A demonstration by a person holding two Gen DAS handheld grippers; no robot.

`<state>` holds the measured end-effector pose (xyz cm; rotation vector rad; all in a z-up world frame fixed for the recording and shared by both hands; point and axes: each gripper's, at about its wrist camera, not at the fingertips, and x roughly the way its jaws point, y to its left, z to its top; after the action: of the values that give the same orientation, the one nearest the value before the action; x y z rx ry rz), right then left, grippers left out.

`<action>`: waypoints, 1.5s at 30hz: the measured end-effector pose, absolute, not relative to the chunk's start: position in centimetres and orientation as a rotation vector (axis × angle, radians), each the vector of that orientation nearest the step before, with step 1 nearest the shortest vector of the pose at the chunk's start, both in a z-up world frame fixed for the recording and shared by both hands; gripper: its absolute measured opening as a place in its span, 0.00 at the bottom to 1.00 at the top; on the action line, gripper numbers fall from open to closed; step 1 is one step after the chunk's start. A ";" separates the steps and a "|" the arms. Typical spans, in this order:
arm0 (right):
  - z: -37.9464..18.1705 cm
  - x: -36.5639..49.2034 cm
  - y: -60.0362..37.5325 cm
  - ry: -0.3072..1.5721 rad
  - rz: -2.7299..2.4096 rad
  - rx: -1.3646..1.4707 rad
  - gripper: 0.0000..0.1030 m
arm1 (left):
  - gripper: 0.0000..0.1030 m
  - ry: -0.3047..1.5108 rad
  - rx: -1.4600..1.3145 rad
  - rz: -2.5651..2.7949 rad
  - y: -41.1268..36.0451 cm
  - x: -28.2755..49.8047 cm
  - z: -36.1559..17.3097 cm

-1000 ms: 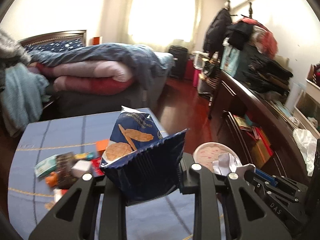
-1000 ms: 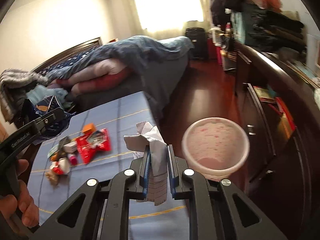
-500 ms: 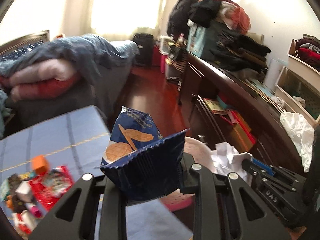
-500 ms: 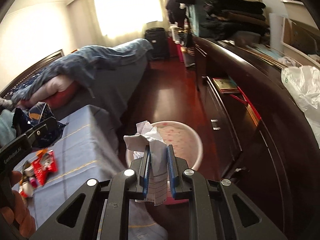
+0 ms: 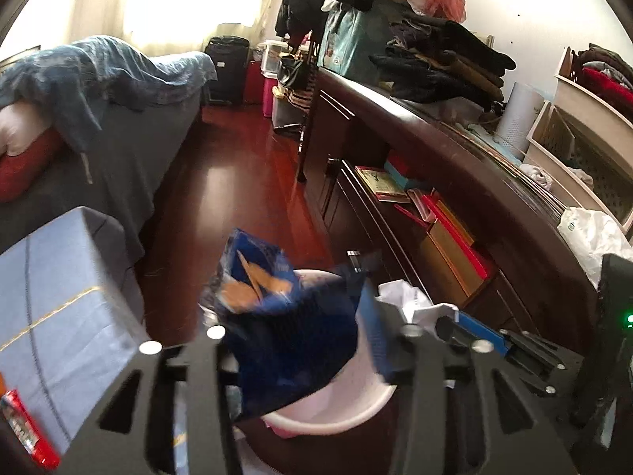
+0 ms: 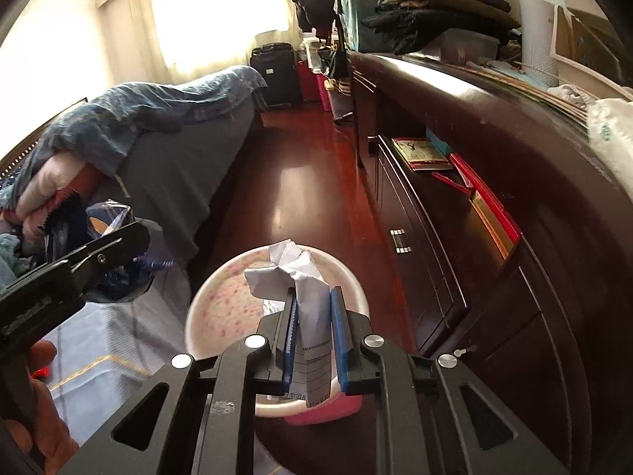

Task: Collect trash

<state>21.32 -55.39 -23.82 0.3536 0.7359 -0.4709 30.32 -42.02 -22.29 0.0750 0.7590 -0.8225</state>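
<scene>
- The left gripper (image 5: 300,340) is seen over the pink-speckled bin (image 5: 328,419), which stands on the floor just beside the corner of the blue-clothed surface (image 5: 59,301).
- Its jaws are opening; the blue cookie wrapper (image 5: 277,316) is blurred between them, tilted, with its lower end over the bin's mouth. Whether the pads are touching it cannot be told.
- The right gripper (image 6: 312,340) is held above the same bin (image 6: 221,301), pointing down toward it.
- Its jaws are closed tight on a crumpled white paper receipt (image 6: 300,289), whose creased top stands above the blue pads and whose printed end hangs below them.
- In the left wrist view the receipt (image 5: 407,301) and the blue pads of the right gripper (image 5: 467,324) are seen at the bin's right side.
- In the right wrist view the left gripper (image 6: 75,265) is seen at the left, with the wrapper (image 6: 107,237) in it and a hand (image 6: 43,407) below.
- A red wrapper (image 5: 23,427) is left on the surface near its left edge.
- A bed (image 6: 166,158) with a blue quilt is seen behind, and a dark wooden dresser (image 6: 494,237) along the right.
</scene>
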 end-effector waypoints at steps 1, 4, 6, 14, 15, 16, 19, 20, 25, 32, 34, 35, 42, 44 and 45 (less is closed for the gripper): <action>-24.0 21.5 -55.6 0.737 -0.470 0.359 0.17 | 0.56 0.760 0.066 -0.825 -42.2 30.7 -22.5; -24.8 22.2 -56.2 0.733 -0.468 0.359 0.19 | 0.67 0.750 0.042 -0.833 -42.1 31.2 -22.5; -25.1 22.4 -56.3 0.738 -0.472 0.344 0.21 | 0.72 0.744 0.026 -0.828 -42.1 31.6 -22.3; -24.9 21.9 -54.8 0.756 -0.479 0.329 0.43 | 0.77 0.710 0.031 -0.705 -39.1 31.3 -20.8; -24.6 21.7 -54.2 0.754 -0.480 0.316 0.47 | 0.78 0.707 0.034 -0.688 -38.6 31.2 -20.6; -24.3 21.6 -53.7 0.751 -0.479 0.307 0.48 | 0.80 0.702 0.036 -0.666 -38.1 31.0 -20.4; -22.6 20.9 -50.8 0.739 -0.458 0.260 0.64 | 0.81 0.679 0.047 -0.594 -36.0 30.2 -19.4; -22.2 20.8 -50.2 0.733 -0.447 0.253 0.69 | 0.81 0.672 0.055 -0.564 -35.2 29.8 -18.9; -18.8 19.6 -45.5 0.695 -0.361 0.221 0.85 | 0.84 0.634 0.038 -0.450 -30.1 27.9 -16.2; -14.5 18.1 -38.4 0.632 -0.229 0.154 0.95 | 0.95 0.550 0.014 -0.263 -21.5 24.4 -11.5; -14.1 18.1 -36.9 0.624 -0.185 0.147 0.96 | 0.96 0.546 0.002 -0.221 -19.1 23.7 -10.9; -14.0 18.1 -35.8 0.624 -0.157 0.138 0.96 | 0.96 0.547 -0.009 -0.190 -17.3 23.3 -10.7; -14.5 18.7 -29.4 0.647 -0.027 0.065 0.96 | 0.96 0.619 -0.053 -0.024 -9.1 23.8 -13.1; -14.7 18.8 -28.3 0.651 -0.012 0.049 0.96 | 0.96 0.650 -0.070 0.020 -7.1 24.6 -14.4; -14.8 19.0 -27.8 0.657 -0.007 0.041 0.96 | 0.96 0.675 -0.073 0.040 -6.3 25.2 -15.2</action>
<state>19.01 -27.81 -14.77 0.0414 0.6565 -0.0071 25.16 -6.30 -15.25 -0.0733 0.6747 0.0403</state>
